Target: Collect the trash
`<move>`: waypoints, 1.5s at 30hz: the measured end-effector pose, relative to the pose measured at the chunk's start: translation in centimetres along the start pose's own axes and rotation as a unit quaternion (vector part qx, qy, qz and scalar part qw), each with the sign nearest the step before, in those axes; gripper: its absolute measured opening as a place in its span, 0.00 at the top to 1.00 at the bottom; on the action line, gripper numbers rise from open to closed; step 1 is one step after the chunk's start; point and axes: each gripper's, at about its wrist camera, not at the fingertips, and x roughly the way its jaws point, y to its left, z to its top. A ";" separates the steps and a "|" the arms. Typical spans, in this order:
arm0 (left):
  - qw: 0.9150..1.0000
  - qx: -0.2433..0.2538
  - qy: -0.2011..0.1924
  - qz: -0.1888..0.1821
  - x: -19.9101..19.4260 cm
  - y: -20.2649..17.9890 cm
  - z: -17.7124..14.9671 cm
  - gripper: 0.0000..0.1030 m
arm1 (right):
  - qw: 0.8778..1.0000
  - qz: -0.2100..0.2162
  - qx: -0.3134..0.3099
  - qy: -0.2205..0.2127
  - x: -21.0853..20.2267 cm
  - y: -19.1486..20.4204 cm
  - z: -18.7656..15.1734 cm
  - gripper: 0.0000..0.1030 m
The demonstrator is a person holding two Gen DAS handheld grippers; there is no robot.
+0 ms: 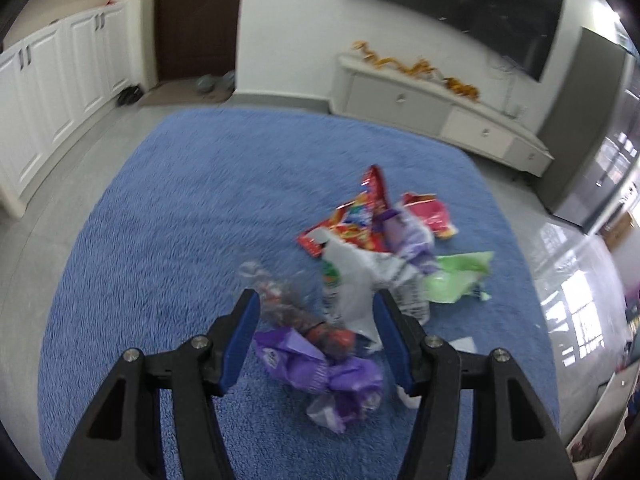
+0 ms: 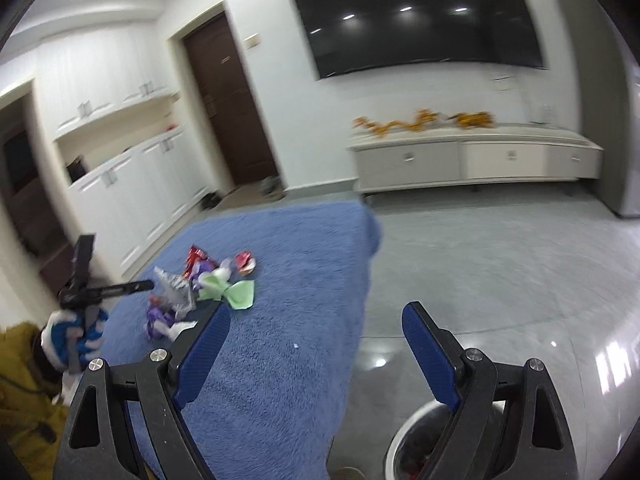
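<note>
Trash [image 1: 372,264] lies heaped on the rug [image 1: 180,208], right of centre in the left wrist view. Heap holds a red bag [image 1: 360,220] at the top, a pink bag [image 1: 430,212] to its right, a white bag [image 1: 360,276] in the middle, and a green wrapper [image 1: 460,278] at the right edge. Nearer the camera, a purple wrapper [image 1: 320,368] sits low centre, with a clear crumpled wrapper [image 1: 280,300] just above and left of it. Picture is blurred; print on the bags cannot be read.

Left gripper [image 1: 316,300] spread wide, nothing between the blue pads [image 1: 240,344]. Purple wrapper and the lower tip of the white bag show in the gap, but whether the fingers touch them cannot be told.

Right gripper [image 2: 316,312] also spread wide and empty, lower centre of its view, over the right edge of the rug [image 2: 280,360] where it meets the grey floor [image 2: 500,260]. Same trash [image 2: 200,288] appears left of centre, well apart from this claw. Left gripper [image 2: 148,285] shows at the left edge, tip at the heap. A bin [image 2: 404,440] sits at the bottom of the frame on the floor, partly behind the right finger; red scraps are visible inside it.

Background: TV [image 2: 416,12] upper centre, low cabinet [image 2: 472,160] beneath it, brown door [image 2: 228,108] to the left, white cupboards [image 2: 132,184] further left.
</note>
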 end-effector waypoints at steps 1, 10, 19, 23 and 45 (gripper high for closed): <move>1.000 -0.004 0.006 0.003 0.5 0.2 0.1 0.45 | 1.000 0.012 -0.008 0.005 0.8 -0.3 0.3 0.15; 0.998 -0.024 0.037 0.036 2.9 0.7 0.1 0.43 | 0.994 0.098 -0.033 0.029 6.3 -2.6 2.1 0.15; 0.998 -0.029 0.047 0.036 3.9 1.1 0.2 0.42 | 0.987 0.151 -0.043 0.032 9.4 -1.8 4.2 0.15; 0.998 -0.031 0.038 0.030 3.3 1.5 0.3 0.42 | 0.985 0.164 -0.035 0.035 10.3 -0.6 4.0 0.16; 0.997 -0.024 -0.021 -0.074 -4.4 7.0 -3.1 0.42 | 0.991 0.118 0.028 0.053 6.7 9.5 0.1 0.25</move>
